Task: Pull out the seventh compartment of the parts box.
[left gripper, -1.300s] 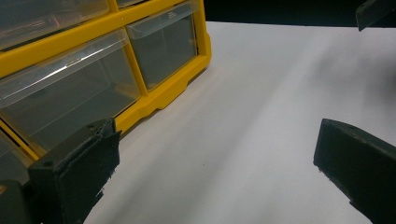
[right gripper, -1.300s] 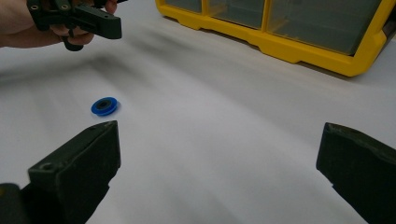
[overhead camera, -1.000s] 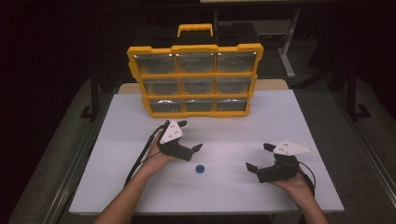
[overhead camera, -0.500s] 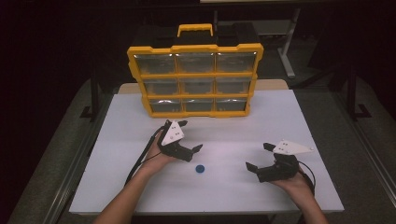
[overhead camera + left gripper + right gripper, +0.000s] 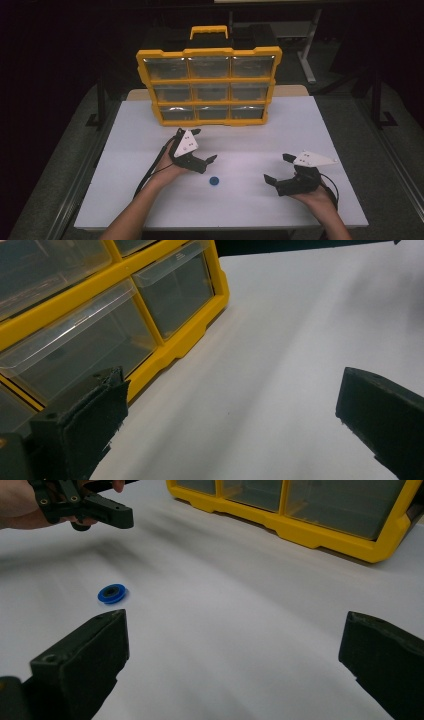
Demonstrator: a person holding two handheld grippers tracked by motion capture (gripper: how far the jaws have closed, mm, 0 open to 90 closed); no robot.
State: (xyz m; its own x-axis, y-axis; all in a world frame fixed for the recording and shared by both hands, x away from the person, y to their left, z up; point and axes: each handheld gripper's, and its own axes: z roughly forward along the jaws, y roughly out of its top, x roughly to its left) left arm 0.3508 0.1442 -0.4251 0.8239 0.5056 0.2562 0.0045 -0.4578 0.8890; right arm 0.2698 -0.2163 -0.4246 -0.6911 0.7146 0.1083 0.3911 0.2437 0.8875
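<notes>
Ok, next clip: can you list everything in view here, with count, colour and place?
drawer organizer: one, yellow frame with nine clear drawers and a top handle, upright at the far side of the table.
ring: one, small, blue, flat on the table between the two grippers.
table: one, white top.
left gripper: one, black with a grey plate, jaws open, just in front of the organizer.
right gripper: one, black with a grey plate, jaws open, near the table's right front.

Blue ring [image 5: 214, 181]; yellow organizer [image 5: 209, 86], clear drawers; white table [image 5: 125, 150].
</notes>
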